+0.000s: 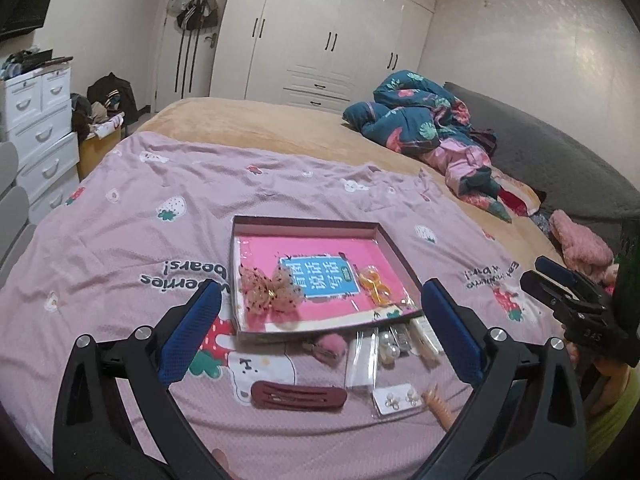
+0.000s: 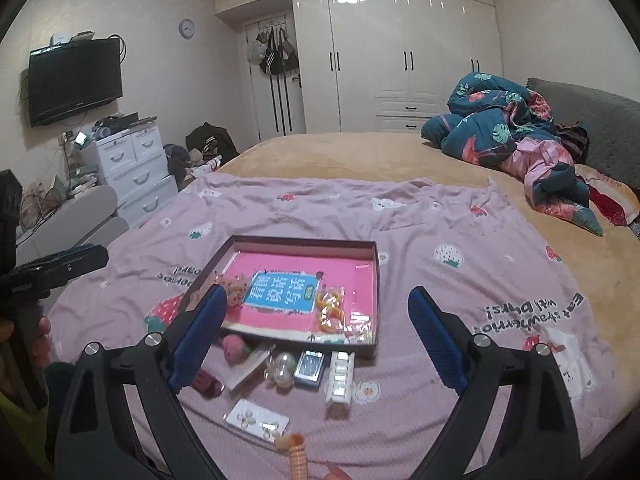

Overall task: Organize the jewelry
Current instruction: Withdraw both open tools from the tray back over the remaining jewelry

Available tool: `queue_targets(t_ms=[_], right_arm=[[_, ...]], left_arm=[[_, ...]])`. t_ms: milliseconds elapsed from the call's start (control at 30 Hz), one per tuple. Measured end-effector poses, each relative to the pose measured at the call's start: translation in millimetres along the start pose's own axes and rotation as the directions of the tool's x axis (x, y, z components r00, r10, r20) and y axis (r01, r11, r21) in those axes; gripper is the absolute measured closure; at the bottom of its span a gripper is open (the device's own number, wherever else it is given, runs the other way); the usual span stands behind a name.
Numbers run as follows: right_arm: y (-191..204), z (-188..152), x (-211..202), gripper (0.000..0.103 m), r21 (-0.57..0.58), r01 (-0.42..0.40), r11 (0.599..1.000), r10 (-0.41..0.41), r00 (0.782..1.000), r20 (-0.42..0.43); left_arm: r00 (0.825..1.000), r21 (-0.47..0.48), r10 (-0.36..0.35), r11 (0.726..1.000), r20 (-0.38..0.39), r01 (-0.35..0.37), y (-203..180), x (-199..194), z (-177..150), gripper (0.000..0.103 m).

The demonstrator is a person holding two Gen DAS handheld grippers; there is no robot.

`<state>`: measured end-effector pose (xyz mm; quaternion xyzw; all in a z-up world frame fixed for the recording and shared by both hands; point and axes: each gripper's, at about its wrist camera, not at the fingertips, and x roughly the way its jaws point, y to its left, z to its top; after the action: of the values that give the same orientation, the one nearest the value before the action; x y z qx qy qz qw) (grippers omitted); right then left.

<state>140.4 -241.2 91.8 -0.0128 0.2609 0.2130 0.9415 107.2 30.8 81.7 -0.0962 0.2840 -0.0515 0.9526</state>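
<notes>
Left gripper (image 1: 320,324) finger hides tray (image 2: 372,280) corner — pink bow (image 2: 234,290) half-covered.

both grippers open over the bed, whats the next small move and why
Probably lower the open left gripper onto the dark red hair clip. It lies flat on the sheet nearest those fingers, outside the box, which already holds a bow and orange rings.

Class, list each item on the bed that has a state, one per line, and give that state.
Left gripper: jaws open, empty.
Right gripper: jaws open, empty.
Shallow box: lidless, holding a bow clip and orange rings.
Maroon hair clip: flat on the sheet, outside the box.
Pearl earrings: outside the box.
</notes>
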Motion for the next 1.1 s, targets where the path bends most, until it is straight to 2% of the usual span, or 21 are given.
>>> queue_targets(t_ms=[400, 700, 1100], right_arm=[[11, -38, -11, 0.012, -0.042, -0.031, 0.999, 0.029, 0.998, -0.063], [11, -67, -8, 0.012, -0.054, -0.037, 0.998, 0.03, 0.992, -0.126], [6, -94, 0, 0.012, -0.044, -0.026, 0.999, 0.018, 0.982, -0.188]], left_arm=[[0.998, 0.016, -0.033, 0.999, -0.046, 0.034, -14, 2, -20, 0.009], [0.994, 0.033, -0.025, 0.999, -0.103, 0.029, -20, 13, -34, 0.009], [0.98, 0.05, -0.007, 0.999, -0.197, 0.017, -21, 36, -59, 0.009]])
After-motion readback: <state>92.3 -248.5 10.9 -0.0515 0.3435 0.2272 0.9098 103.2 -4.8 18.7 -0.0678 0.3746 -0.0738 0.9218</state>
